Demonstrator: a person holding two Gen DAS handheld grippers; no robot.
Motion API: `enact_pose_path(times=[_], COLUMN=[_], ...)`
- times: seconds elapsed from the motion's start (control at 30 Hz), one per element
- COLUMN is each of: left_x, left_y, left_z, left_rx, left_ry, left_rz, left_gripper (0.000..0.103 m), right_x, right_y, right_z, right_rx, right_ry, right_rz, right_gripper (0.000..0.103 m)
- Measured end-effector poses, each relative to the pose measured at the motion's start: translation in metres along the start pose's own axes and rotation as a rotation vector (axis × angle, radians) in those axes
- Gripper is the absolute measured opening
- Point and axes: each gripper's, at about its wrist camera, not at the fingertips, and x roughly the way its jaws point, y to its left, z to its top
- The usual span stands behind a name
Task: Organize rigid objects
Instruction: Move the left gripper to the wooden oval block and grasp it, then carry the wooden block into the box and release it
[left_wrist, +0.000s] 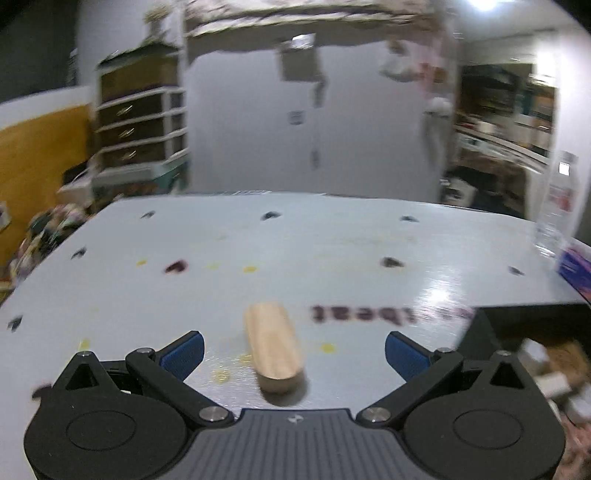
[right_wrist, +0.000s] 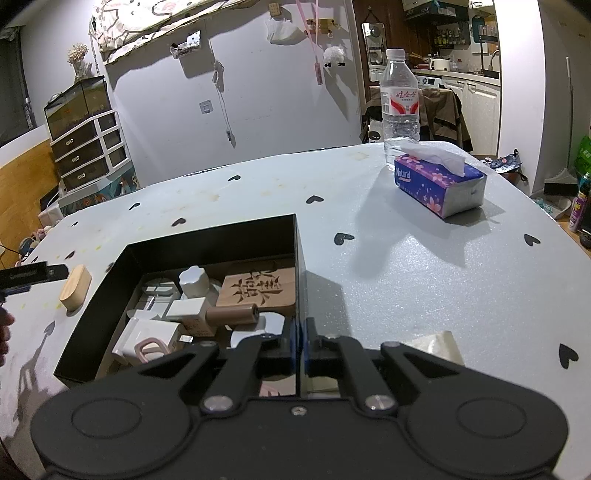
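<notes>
Left gripper (left_wrist: 294, 350): jaws wide apart, blue pads (left_wrist: 184, 352) clear of everything, nothing held. The left wrist view is motion-blurred. A rounded wooden block (left_wrist: 274, 345) lies flat on the pale table (left_wrist: 332, 240), low centre of that frame, in the gap between the open fingers but touching neither. Black box (left_wrist: 532, 317) corner shows at right edge of that view.

Right gripper (right_wrist: 301, 345): jaws pinched together on the right-hand wall of the black box (right_wrist: 207, 242), low centre of the right wrist frame. Pads sit either side of the thin wall, gripping it.

Box contents, centre-left of the right wrist view: carved wooden plaque (right_wrist: 258, 288) at the back right, brown cylinder (right_wrist: 236, 314) lying in front of it, white capped bottle (right_wrist: 194, 282), several white blocks, a pink-and-white piece (right_wrist: 149, 347) near the front. Exact stacking is hard to read.

Same wooden block (right_wrist: 75, 286) appears at left of that frame, on the table just outside the box's left wall, with the left gripper's finger (right_wrist: 55, 272) just beside it.

Upper right: water bottle (right_wrist: 399, 101) upright, tissue pack (right_wrist: 439, 184) just in front of it, both well apart from the box.
</notes>
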Motion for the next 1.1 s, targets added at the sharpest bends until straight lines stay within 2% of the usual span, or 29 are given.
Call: enact_pose_path(times=[0.2, 0.27, 0.33, 0.6, 0.63, 0.77, 0.93, 1.1], left_x=[0.03, 0.039, 0.047, 0.062, 0.063, 0.062, 0.047, 0.018], left_y=[0.005, 0.004, 0.003, -0.001, -0.001, 0.003, 0.002, 0.0], left_z=[0.001, 0.0, -0.001, -0.001, -0.001, 0.001, 0.005, 0.015], left_rx=[-0.047, -0.048, -0.054, -0.047, -0.045, -0.047, -0.044, -0.062], left_ry=[0.036, 0.052, 0.065, 0.086, 0.086, 0.086, 0.038, -0.024], left_rz=[0.045, 0.06, 0.073, 0.086, 0.093, 0.078, 0.058, 0.002], left_gripper=[0.091, 0.083, 0.079, 0.051, 0.044, 0.042, 0.042, 0.042], right_x=[0.0, 0.0, 0.0, 0.0, 0.0, 0.0, 0.0, 0.0], right_y=[0.0, 0.0, 0.0, 0.0, 0.0, 0.0, 0.0, -0.001], right_z=[0.0, 0.0, 0.0, -0.001, -0.001, -0.001, -0.002, -0.002], right_rx=[0.0, 0.0, 0.0, 0.001, 0.001, 0.0, 0.001, 0.0], right_ry=[0.0, 0.0, 0.0, 0.001, 0.001, 0.001, 0.002, 0.002], right_rz=[0.0, 0.0, 0.0, 0.0, 0.0, -0.001, -0.001, -0.002], right_gripper=[0.004, 0.004, 0.004, 0.004, 0.004, 0.004, 0.004, 0.004])
